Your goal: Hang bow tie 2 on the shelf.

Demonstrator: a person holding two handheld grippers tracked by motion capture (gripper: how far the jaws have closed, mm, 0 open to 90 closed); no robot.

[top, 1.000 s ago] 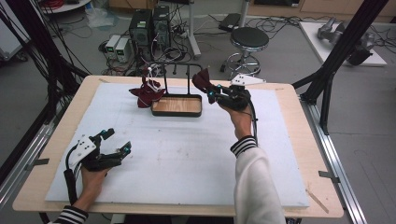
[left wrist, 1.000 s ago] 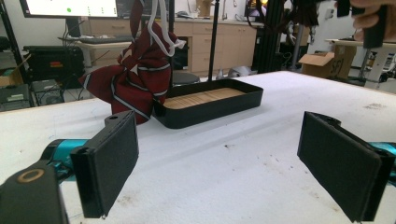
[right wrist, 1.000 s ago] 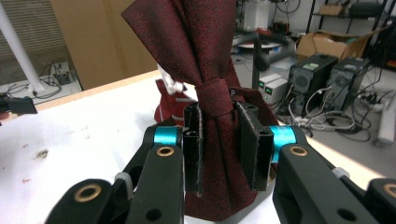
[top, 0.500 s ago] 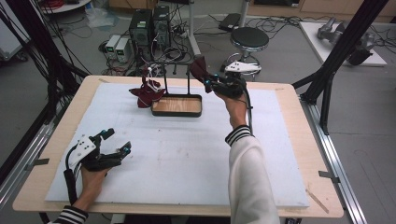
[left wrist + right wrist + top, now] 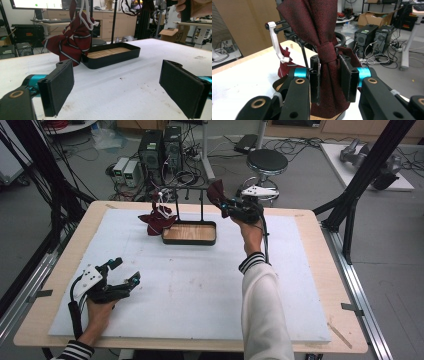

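Two grippers are at work over the white mat (image 5: 200, 295) that covers the table. The right gripper (image 5: 226, 206) is held up above the far end of the black wooden-bottomed tray (image 5: 190, 233), its jaws clamped on a dark red bow tie (image 5: 324, 37) — in the right gripper view the pads press on the fabric just below the central knot, and the folds fan out above them. From the high view this tie (image 5: 216, 194) sits level with the top of the thin black rack (image 5: 201, 202) that rises from the tray, close beside its right upright.

A second bow tie (image 5: 156, 220), red with pale stripes and a white strap, hangs from the rack's left side and rests against the tray's left end; the left gripper view shows it (image 5: 71, 42) touching the tray's (image 5: 112, 56) near corner.

The left gripper (image 5: 122, 277) lies low on the mat near the table's front left corner, well apart from the tray — its jaws stand wide open with nothing between them, pads (image 5: 58, 87) facing across bare mat
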